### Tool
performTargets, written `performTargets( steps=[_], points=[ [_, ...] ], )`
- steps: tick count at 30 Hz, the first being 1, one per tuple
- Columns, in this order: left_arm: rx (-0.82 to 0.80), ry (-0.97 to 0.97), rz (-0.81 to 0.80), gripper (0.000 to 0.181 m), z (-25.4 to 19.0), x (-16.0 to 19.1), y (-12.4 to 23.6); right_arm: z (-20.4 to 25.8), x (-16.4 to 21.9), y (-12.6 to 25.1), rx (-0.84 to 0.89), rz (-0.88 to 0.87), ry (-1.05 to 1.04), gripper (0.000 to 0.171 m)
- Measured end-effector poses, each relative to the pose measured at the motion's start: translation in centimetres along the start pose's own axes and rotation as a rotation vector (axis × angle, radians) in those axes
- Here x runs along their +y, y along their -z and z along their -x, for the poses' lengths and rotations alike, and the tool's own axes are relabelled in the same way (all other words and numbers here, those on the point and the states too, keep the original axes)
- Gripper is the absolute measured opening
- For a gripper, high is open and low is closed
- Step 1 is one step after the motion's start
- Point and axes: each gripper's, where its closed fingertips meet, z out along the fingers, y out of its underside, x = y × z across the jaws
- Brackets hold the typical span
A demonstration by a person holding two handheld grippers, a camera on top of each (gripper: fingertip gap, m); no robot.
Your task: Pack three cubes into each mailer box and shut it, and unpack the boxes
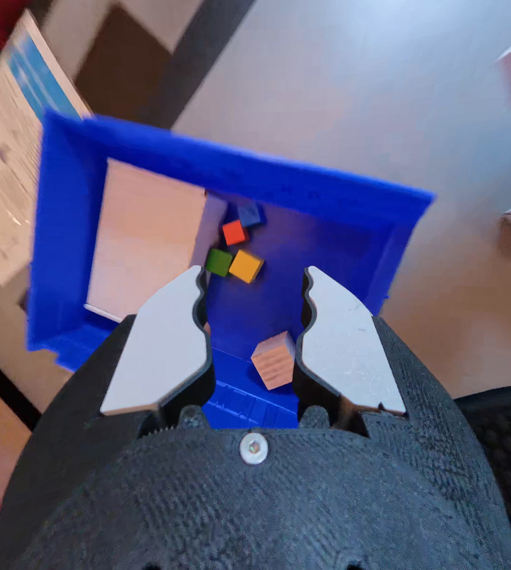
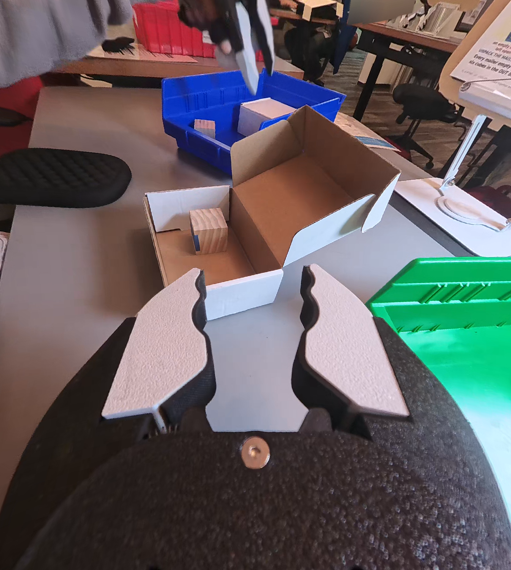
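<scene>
In the left wrist view my left gripper (image 1: 252, 271) is open and empty, looking down into a blue bin (image 1: 63, 216). The bin holds a shut white mailer box (image 1: 146, 246), a plain wooden cube (image 1: 274, 359) between my fingers' line of sight, and small blue (image 1: 250, 215), red (image 1: 234, 232), green (image 1: 218, 262) and yellow (image 1: 246, 266) cubes. In the right wrist view my right gripper (image 2: 252, 273) is open and empty just in front of an open mailer box (image 2: 248, 296) holding one wooden cube (image 2: 209, 230). The left gripper (image 2: 255, 49) hangs above the blue bin (image 2: 192, 101).
A green bin (image 2: 464, 354) stands at the right of the grey table (image 2: 78, 277). A black padded chair part (image 2: 50, 177) lies at the left. A white stand with an instruction card (image 2: 495, 71) is at the far right. A red bin (image 2: 167, 30) sits behind. Across from one pair of fingers to the other is roughly 40 cm.
</scene>
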Motion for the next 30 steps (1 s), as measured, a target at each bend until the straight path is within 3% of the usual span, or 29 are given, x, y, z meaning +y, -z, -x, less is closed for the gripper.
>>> performTargets(
  steps=[3,7,16,21,28,30],
  points=[
    [0.037,0.077,0.073,0.059,0.5,2.8,-4.0,-0.2,0.2,0.0,0.002,0.000,-0.004,0.058],
    [0.051,-0.056,0.106,0.058,0.2,4.3,-6.7,-0.3,0.5,-0.1,0.002,0.007,-0.010,0.056],
    [-0.031,-0.352,0.188,0.049,0.6,4.9,-8.9,-0.3,1.0,-0.3,0.000,0.024,0.000,0.054],
    [-0.024,-0.415,0.208,0.028,-0.1,5.1,-8.6,-0.3,1.0,-0.3,-0.004,0.021,0.000,0.052],
    [0.014,-0.368,0.247,0.055,-0.4,5.9,-8.7,-0.1,1.0,-0.4,-0.008,0.026,0.008,0.051],
    [0.021,-0.351,0.244,0.048,-0.4,6.1,-9.3,-0.1,1.0,-0.3,-0.008,0.025,0.008,0.051]
  ],
)
